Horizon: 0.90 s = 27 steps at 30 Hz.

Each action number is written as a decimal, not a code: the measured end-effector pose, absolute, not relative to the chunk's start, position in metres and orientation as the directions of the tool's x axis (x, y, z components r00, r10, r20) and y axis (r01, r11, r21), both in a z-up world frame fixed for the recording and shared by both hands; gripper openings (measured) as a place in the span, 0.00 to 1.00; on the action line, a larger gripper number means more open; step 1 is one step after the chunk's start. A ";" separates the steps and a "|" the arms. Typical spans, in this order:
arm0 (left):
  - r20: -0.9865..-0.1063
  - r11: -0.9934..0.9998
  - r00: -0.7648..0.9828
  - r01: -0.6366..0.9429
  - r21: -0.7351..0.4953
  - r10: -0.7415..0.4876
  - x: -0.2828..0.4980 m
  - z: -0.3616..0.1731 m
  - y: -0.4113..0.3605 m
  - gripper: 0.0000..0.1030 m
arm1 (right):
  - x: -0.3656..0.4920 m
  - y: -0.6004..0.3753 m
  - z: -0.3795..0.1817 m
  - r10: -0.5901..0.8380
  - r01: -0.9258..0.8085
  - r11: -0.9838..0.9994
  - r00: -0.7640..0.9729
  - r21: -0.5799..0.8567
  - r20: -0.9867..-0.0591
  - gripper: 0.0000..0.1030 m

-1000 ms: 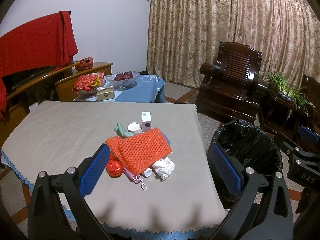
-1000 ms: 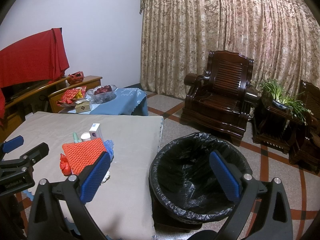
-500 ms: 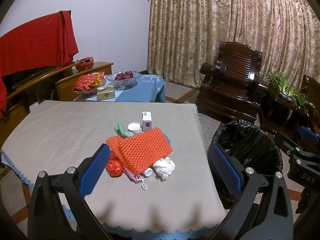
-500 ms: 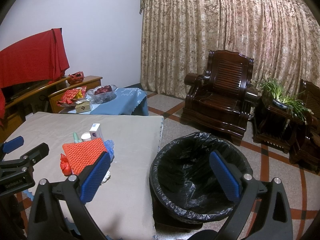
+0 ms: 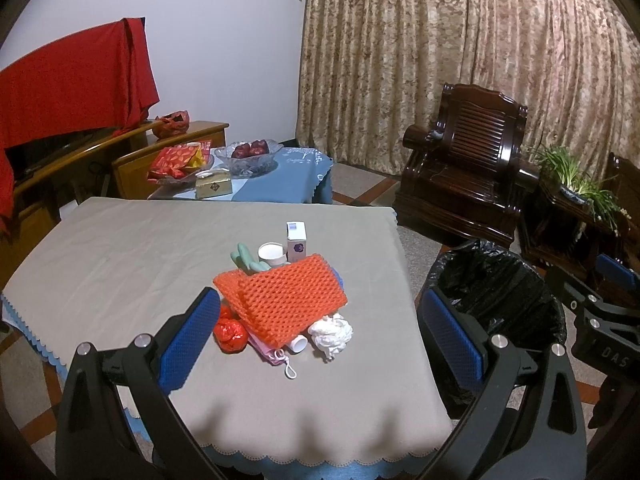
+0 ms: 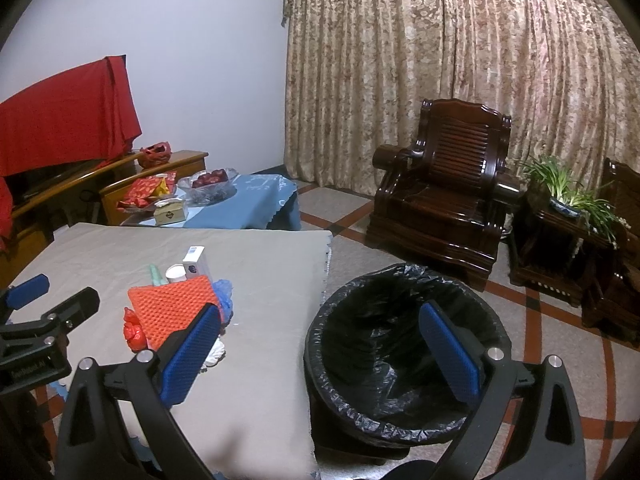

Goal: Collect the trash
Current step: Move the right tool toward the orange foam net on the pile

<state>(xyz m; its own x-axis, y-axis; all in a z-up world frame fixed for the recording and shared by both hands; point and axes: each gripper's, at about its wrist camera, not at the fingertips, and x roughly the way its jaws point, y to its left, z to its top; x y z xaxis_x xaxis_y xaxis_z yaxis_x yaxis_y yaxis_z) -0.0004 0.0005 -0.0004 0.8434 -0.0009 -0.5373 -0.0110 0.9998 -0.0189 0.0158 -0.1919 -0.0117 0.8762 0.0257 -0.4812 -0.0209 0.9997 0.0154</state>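
Observation:
A pile of trash lies on the grey-clothed table [image 5: 120, 264]: orange foam netting [image 5: 286, 296], a crumpled white tissue [image 5: 331, 333], a red wrapper [image 5: 230, 332], a pink mask [image 5: 268, 350], a small white box [image 5: 297, 240], a white cup [image 5: 271, 253] and a green piece [image 5: 246, 258]. My left gripper [image 5: 320, 334] is open, held before the pile with nothing in it. My right gripper [image 6: 320, 346] is open above the table's right edge and the black-lined bin [image 6: 404, 344]. The netting [image 6: 172, 308] also shows in the right wrist view.
The bin [image 5: 496, 292] stands on the floor just right of the table. A low blue-clothed table [image 5: 280, 176] with a fruit bowl [image 5: 246, 152] is behind. A dark wooden armchair [image 5: 464, 168] and a potted plant [image 5: 576, 180] stand at the right, before curtains.

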 end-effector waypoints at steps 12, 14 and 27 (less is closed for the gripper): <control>-0.535 0.992 0.842 -0.117 -0.043 0.076 0.016 -0.014 0.062 0.95 | 0.042 -0.158 -0.036 0.109 -0.107 0.994 0.864 0.032 -0.492 0.94; -0.528 0.988 0.841 -0.150 -0.022 0.116 0.020 -0.019 0.075 0.95 | 0.052 -0.155 -0.041 0.132 -0.130 0.991 0.856 0.039 -0.500 0.94; -0.568 0.975 0.802 -0.221 0.003 0.184 0.044 -0.064 0.130 0.95 | 0.111 -0.103 -0.094 0.241 -0.242 0.967 0.789 0.075 -0.566 0.94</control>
